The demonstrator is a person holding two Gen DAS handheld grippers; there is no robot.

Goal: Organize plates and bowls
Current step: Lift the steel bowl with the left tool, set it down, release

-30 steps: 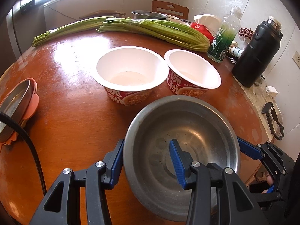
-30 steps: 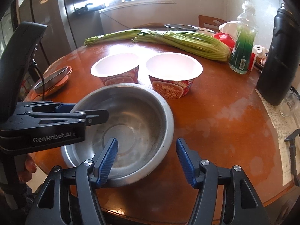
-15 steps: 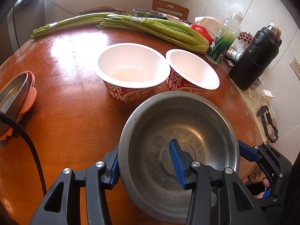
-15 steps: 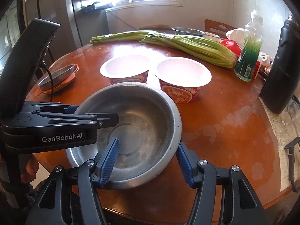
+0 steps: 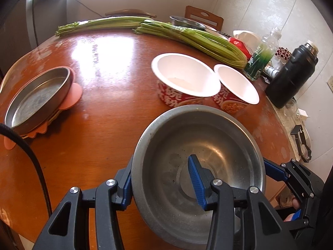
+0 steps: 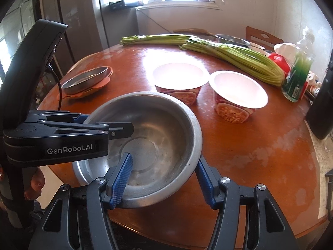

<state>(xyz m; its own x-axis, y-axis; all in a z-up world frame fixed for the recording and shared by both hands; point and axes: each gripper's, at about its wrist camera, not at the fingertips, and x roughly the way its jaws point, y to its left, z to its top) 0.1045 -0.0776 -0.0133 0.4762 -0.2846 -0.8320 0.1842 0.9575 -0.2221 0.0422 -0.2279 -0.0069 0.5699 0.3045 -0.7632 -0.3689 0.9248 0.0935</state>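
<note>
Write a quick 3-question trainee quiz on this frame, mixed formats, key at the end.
1. True or false: both grippers grip the steel bowl by its rim.
2. Multiple choice: what rests on the orange mat? A) a paper noodle bowl B) a shallow metal plate C) the black flask
3. Fill in: the two paper noodle bowls stand side by side, both ____ inside.

Key
1. True: the left gripper and the right gripper each have one finger inside the bowl and one outside.
2. B, the shallow metal plate.
3. Empty.
</note>
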